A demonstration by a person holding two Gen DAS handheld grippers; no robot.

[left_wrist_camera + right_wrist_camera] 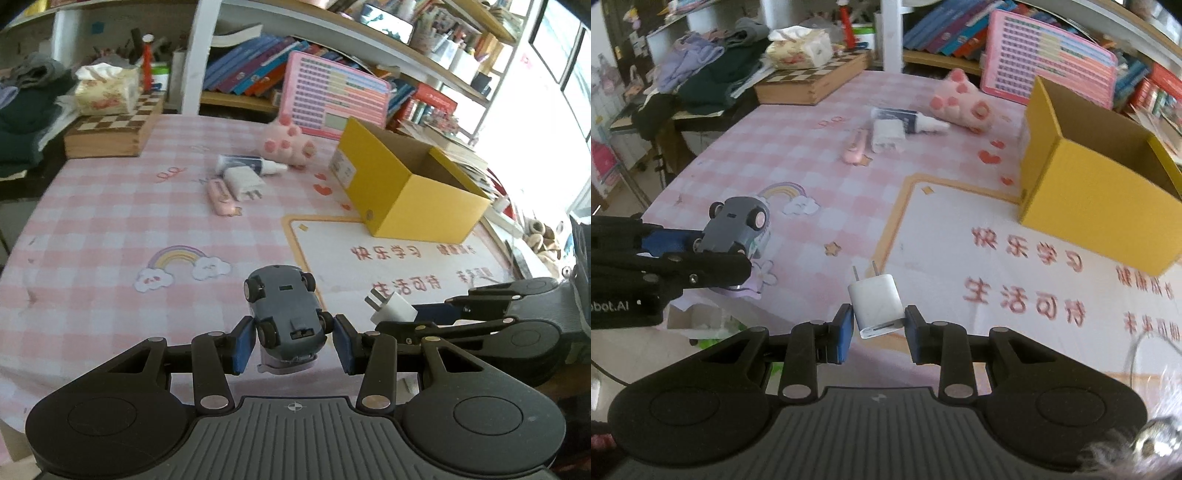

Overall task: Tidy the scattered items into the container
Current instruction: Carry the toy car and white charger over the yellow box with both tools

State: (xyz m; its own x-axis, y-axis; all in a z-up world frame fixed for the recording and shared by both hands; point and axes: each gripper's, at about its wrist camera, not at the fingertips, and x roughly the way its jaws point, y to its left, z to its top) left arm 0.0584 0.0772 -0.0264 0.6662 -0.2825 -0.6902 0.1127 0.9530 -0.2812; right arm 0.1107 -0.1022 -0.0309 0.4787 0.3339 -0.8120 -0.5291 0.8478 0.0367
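My left gripper (293, 341) is shut on a grey toy car (286, 310), held belly-up above the table's near edge. My right gripper (877, 326) is shut on a white plug charger (875, 301), prongs pointing away; it also shows in the left wrist view (393, 308). The open yellow cardboard box (410, 181) stands to the right (1093, 192). On the pink checked cloth farther off lie a second white charger (243, 181), a pink stick-shaped item (221, 195), a white tube (251, 164) and a pink paw plush (291, 142).
A chessboard box (110, 129) with a tissue pack (105, 88) stands at the back left. A pink board (332, 98) leans against bookshelves behind the table. Clothes (701, 74) are piled to the left.
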